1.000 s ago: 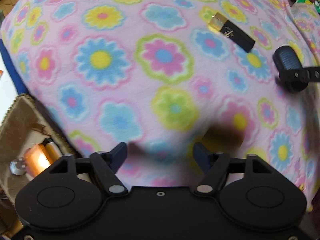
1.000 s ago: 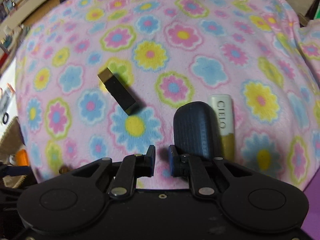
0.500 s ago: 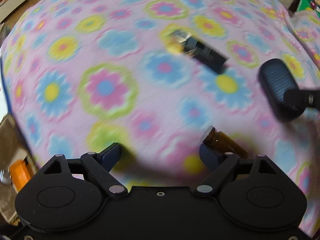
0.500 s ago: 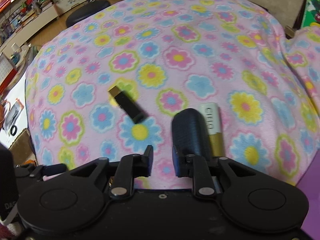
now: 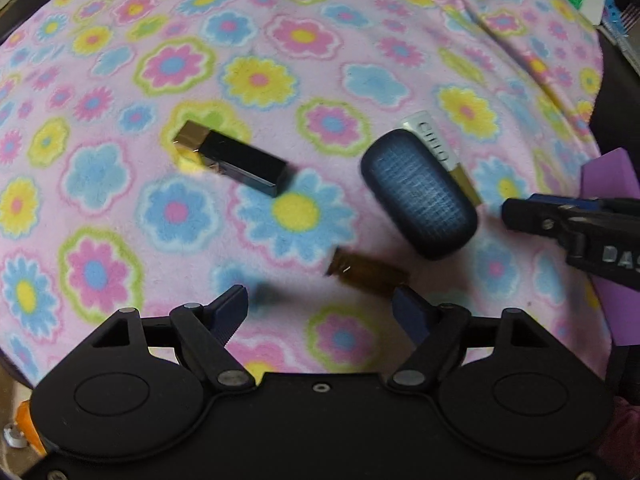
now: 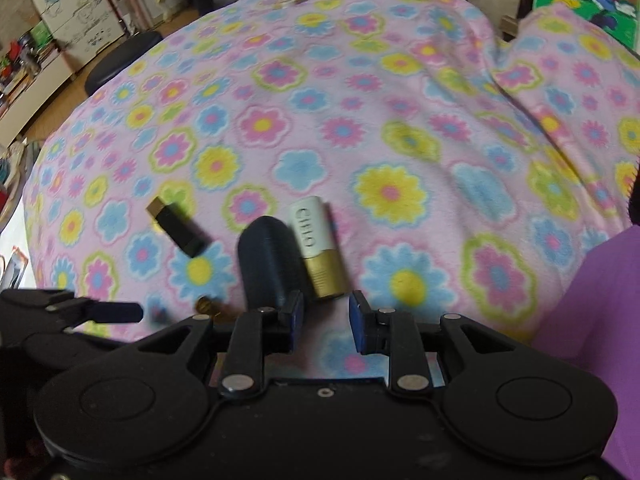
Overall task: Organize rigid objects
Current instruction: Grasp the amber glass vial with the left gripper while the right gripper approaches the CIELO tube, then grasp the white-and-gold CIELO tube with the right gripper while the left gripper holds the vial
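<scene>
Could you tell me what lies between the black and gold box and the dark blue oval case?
Only bare floral blanket separates the black and gold box from the dark blue oval case, clearest from the left wrist.

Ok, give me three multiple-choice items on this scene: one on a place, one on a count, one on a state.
1. The white-and-gold tube lies:
A. touching the dark blue case
B. inside a basket
C. on the black bar

2. Small objects on the flowered blanket in the left wrist view:
A. two
B. four
C. six

3. The right gripper is:
A. clamped on the tube
B. holding the case
C. empty, jaws slightly apart

Answers: 1 A, the tube lies along the case's side. 2 B, black bar, case, tube, amber vial. 3 C, only blanket shows between its pads.
</scene>
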Demonstrator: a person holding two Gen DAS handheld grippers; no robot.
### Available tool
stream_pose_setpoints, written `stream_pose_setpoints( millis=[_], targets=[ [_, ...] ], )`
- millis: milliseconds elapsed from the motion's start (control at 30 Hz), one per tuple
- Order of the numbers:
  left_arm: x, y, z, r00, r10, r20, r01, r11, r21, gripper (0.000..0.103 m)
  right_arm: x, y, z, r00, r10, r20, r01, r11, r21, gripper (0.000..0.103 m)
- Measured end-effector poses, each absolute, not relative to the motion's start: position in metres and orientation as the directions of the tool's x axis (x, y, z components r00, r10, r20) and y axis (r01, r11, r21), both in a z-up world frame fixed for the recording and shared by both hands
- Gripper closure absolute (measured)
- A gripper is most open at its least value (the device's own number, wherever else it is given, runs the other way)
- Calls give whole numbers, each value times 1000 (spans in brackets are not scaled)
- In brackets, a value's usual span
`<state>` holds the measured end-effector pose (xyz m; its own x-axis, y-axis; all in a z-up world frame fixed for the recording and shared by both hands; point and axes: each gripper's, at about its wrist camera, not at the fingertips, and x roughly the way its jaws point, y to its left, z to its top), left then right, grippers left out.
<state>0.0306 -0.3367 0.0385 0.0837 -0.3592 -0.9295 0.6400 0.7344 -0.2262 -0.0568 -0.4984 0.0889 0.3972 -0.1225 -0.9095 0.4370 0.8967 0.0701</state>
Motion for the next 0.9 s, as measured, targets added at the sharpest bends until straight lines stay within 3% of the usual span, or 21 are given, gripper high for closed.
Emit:
stream_pose_setpoints(
  millis=[133,333,533,800,900],
  targets=[
    [21,-352,31,75,-361,-929,685,696,-215,24,-60,-504,81,394,-90,-915,444,890,103,78],
    [13,-366,18,108,-314,-943,714,685,-146,29,-62,-505,80,397,-71,-915,437,891,121,78],
    [14,-375,24,90,-352,-931,746,644,-171,51,-60,-508,78,389,-73,-918,440,890,116,78],
    [21,-355,24,24,-376,-926,698,670,-254,51,-44,-506,75,373,-101,-922,427,901,74,75],
    [26,-337,25,34,-361,-932,661,708,-250,51,-32,-504,70,352,-172,-920,431,903,-5,76]
  ],
)
